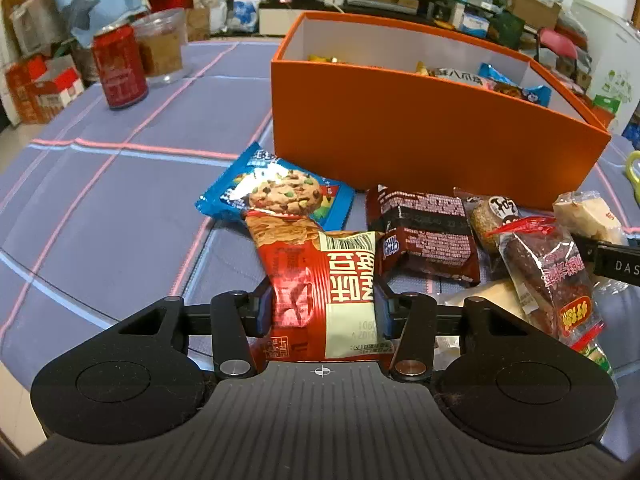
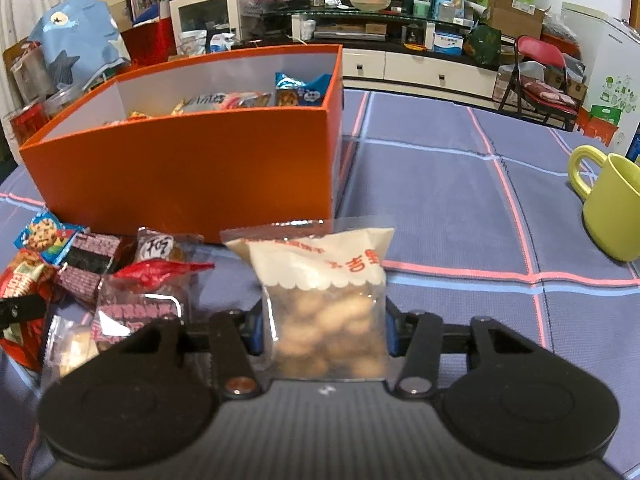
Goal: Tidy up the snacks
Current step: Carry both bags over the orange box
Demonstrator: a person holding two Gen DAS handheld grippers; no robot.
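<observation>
Left tongs [image 1: 322, 312] clenched on red-cream snack packet [image 1: 320, 288], long axis pointing ahead toward orange box [image 1: 420, 136]. Right tongs [image 2: 324, 332] clenched on clear nut pouch [image 2: 324, 300], upright, box ahead-left. You carry both forward over near wall; loose snack pile [image 1: 480, 240] stays on surface [image 1: 120, 200].

One orange box [image 1: 420, 136], one red can [image 1: 119, 66], one green mug [image 2: 612, 208], two claws.
</observation>
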